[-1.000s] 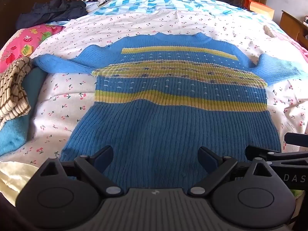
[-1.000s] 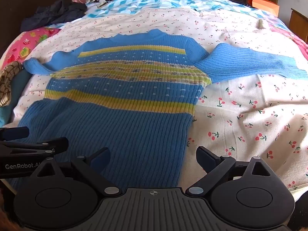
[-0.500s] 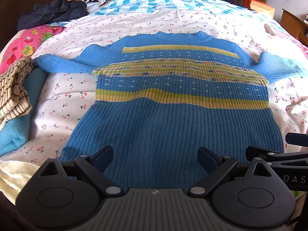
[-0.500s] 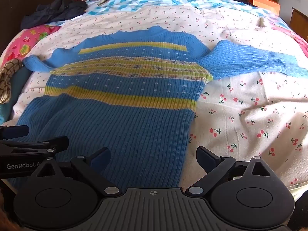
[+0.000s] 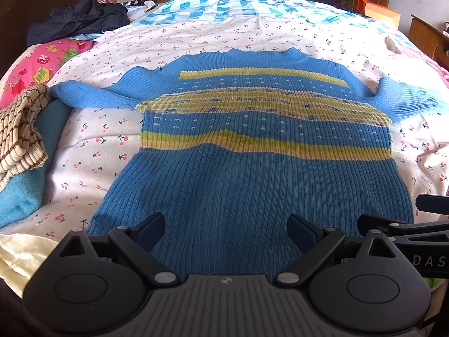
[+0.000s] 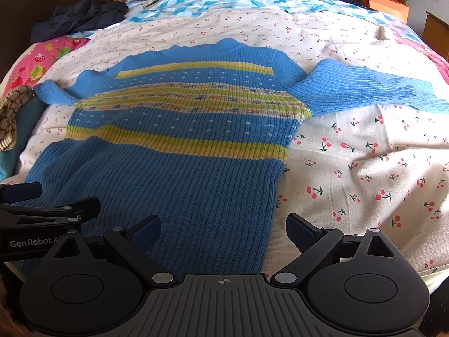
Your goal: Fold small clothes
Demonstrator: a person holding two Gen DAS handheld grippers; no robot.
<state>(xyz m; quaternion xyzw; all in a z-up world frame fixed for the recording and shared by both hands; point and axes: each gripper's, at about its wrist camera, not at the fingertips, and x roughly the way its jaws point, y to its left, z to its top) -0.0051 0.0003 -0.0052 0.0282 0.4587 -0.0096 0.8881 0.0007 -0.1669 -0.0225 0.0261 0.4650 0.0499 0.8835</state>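
Observation:
A blue knit sweater (image 5: 252,174) with yellow stripes lies flat on the bed, front up, neck at the far end, both sleeves spread sideways. My left gripper (image 5: 226,229) hovers open over the hem near its middle, nothing between its fingers. My right gripper (image 6: 223,229) stands open over the hem's right corner, with the sweater (image 6: 174,168) to its left and the right sleeve (image 6: 364,87) stretched out beyond. Each gripper shows at the edge of the other's view.
A cherry-print sheet (image 6: 364,154) covers the bed. A brown-striped cloth (image 5: 19,132) on a teal folded towel (image 5: 25,191) sits at the left, with a pink pillow (image 5: 36,67) and dark clothing (image 5: 78,19) behind. An orange box (image 5: 381,14) stands far right.
Both grippers have drawn slightly back and up from the sweater, still open. The sweater lies as before.

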